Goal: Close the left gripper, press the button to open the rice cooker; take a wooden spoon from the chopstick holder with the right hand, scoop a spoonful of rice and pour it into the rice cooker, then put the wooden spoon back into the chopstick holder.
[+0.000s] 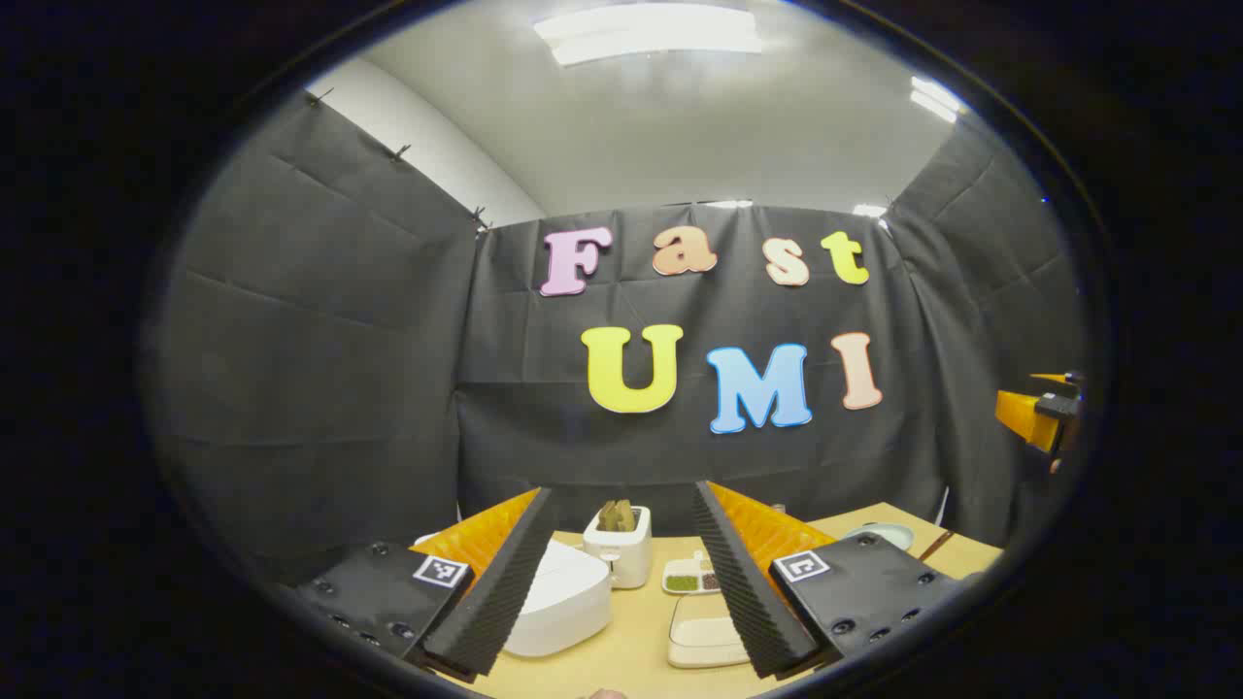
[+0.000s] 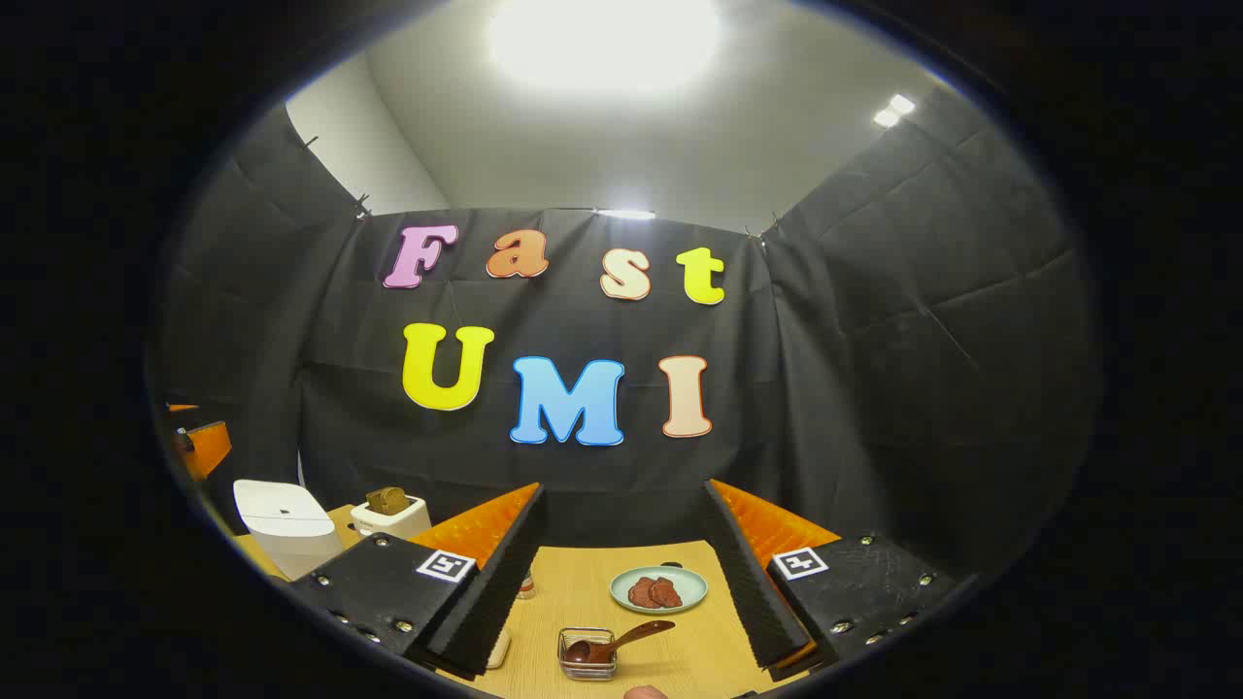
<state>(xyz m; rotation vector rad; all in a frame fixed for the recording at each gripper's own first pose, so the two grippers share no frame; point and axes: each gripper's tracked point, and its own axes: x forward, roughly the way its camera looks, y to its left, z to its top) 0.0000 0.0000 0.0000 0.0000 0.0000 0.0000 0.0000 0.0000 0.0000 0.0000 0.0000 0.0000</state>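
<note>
Both claws held above the surface, fingers spread wide, nothing between them. Left claw aimed toward the rice cooker; right claw aimed toward the wooden spoon.

Rice cooker: white, rounded, lid down, at the left of the surface, just in front of a white toaster with bread in its slots. Also visible in the right gripper view, far left. Button too small to pick out from here. Judged heavy and stiff, unlikely to slide under a push — a closed claw tip pressed straight onto the button should do, once the fingers are brought together. Not yet done.

Wooden spoon: dark bowl resting in a small clear glass container, handle leaning out up and to the right. Cannot tell whether this container is the chopstick holder named in the task. Judged light, rigid, smooth, possibly slick — best taken across the free part of the handle, well above the container rim, so the bowl stays level when loaded. Glass container likely light and tippable; lift clear, no sideways drag.

Nearby: pale plate with reddish slices beyond the spoon; divided dish and shallow cream tray right of the rice cooker. Rice supply not identified with certainty.
</note>
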